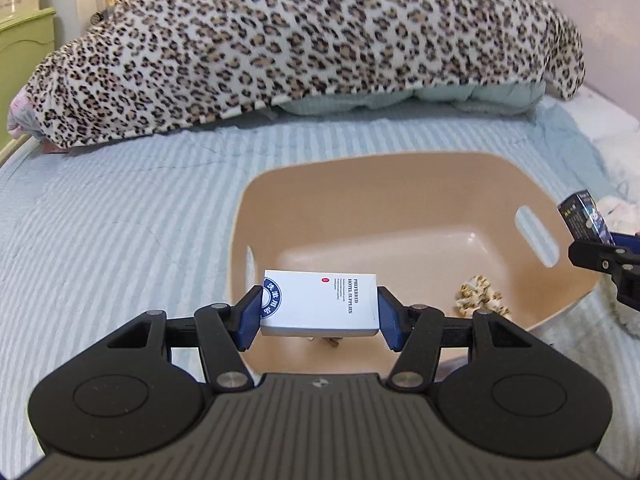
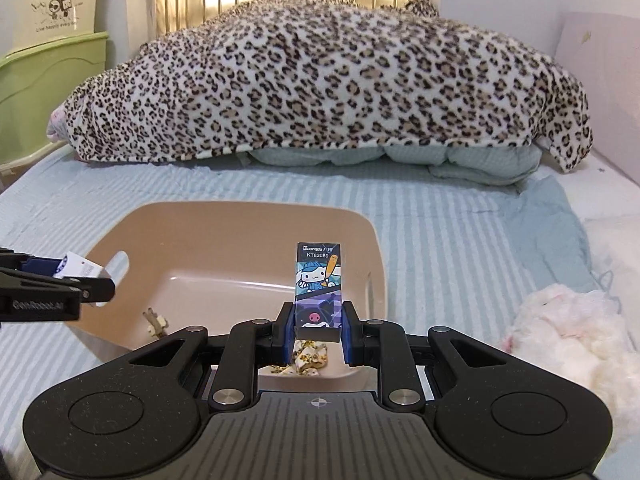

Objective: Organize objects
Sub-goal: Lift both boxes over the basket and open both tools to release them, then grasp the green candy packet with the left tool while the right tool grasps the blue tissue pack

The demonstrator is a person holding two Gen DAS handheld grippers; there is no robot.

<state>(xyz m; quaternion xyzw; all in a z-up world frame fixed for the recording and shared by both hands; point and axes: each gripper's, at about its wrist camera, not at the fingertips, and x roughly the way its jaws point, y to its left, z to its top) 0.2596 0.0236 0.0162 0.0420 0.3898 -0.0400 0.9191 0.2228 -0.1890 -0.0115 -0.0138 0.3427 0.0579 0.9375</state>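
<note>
- Left tongs (image 1: pixel 319 317) clamp my white box (image 1: pixel 320 303), printed "PREFERRED HOTEL SUPPLIES" beside a blue round stamp, over the near rim of the tan plastic basin (image 1: pixel 400 172).
- Right tongs (image 2: pixel 317 332) grip a tall cartoon box (image 2: pixel 319 288) reading "GuangBo" and "KT82089", upright above the same basin (image 2: pixel 256 216).
- Inside the basin I see a leopard-print scrap (image 2: pixel 308 357) and a small twig-like piece (image 2: pixel 155 322).
- Ribbed pale-blue bedspread (image 2: pixel 460 240) lies open around the basin; a fluffy white toy (image 2: pixel 572 332) sits right, a leopard blanket (image 2: pixel 320 80) behind.
</note>
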